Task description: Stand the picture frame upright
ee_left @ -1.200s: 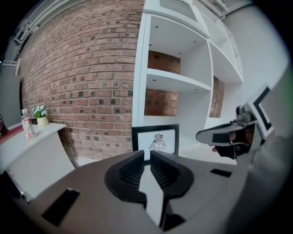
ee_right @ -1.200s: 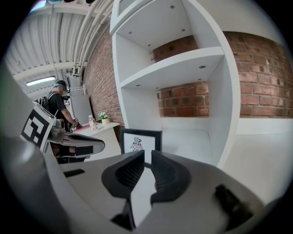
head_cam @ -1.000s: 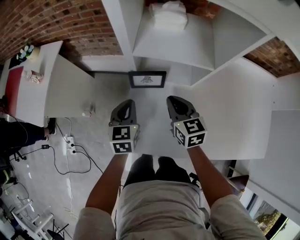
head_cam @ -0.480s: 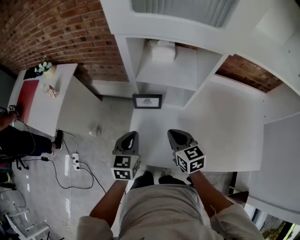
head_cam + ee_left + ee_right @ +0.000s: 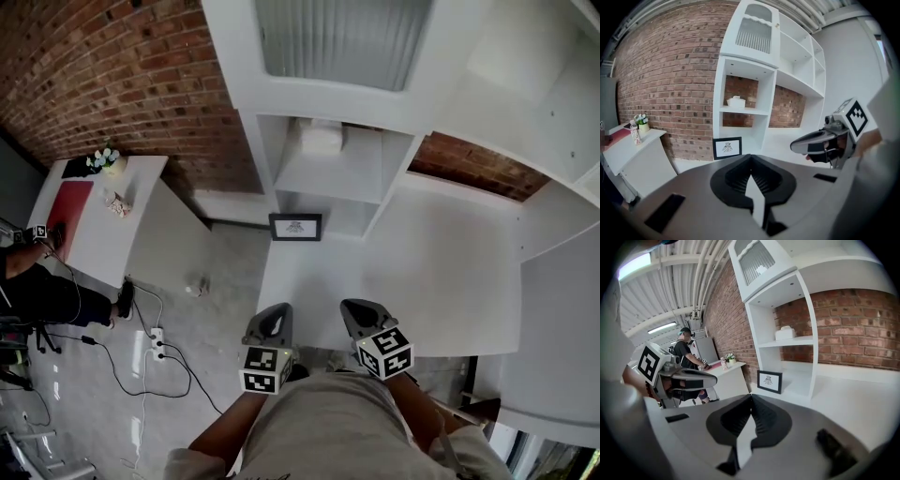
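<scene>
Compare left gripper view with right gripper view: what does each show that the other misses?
Only the left gripper view: the right hand-held gripper from the side, with its marker cube. Only the right gripper view: the left hand-held gripper from the side, a person in a dark shirt behind it, white ceiling pipes. Both: the black-framed picture frame standing upright by the white shelf unit, the white box on its shelf, the red brick wall, the white side table with a flower pot.
</scene>
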The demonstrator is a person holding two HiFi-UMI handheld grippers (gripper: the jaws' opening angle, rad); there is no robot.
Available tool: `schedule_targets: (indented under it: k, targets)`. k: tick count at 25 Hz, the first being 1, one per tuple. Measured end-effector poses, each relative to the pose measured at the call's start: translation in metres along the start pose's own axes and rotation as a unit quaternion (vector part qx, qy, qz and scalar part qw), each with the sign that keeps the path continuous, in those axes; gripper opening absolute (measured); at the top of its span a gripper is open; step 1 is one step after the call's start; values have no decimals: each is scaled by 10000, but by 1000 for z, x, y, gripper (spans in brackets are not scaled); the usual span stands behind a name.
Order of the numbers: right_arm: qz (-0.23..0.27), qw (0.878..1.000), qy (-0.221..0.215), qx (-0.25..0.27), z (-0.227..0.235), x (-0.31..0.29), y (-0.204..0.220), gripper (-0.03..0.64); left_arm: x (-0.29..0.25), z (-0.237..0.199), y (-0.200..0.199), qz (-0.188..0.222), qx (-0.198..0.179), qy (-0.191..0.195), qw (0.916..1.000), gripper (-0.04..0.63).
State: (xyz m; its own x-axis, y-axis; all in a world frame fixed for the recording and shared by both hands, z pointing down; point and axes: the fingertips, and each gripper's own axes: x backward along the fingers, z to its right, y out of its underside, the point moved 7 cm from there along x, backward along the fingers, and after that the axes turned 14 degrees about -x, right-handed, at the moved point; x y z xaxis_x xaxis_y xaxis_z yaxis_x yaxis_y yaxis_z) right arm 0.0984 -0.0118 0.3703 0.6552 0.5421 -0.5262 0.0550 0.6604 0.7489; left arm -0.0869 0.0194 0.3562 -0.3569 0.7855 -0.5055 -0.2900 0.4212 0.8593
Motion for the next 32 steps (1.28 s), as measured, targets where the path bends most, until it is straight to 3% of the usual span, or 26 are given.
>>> schedule_targets:
  k: [6, 15, 32]
  targets:
    - [203, 9997, 62, -127, -1, 13, -7, 28, 9, 1, -4, 90, 116, -143, 9998, 15]
    - [395, 9991, 44, -166, 5, 25, -19, 28, 3, 12, -13, 162, 22, 16, 9999, 15]
    - [388, 9991, -61, -158, 12, 32, -15, 28, 4, 22, -12, 180, 123, -8, 9998, 15]
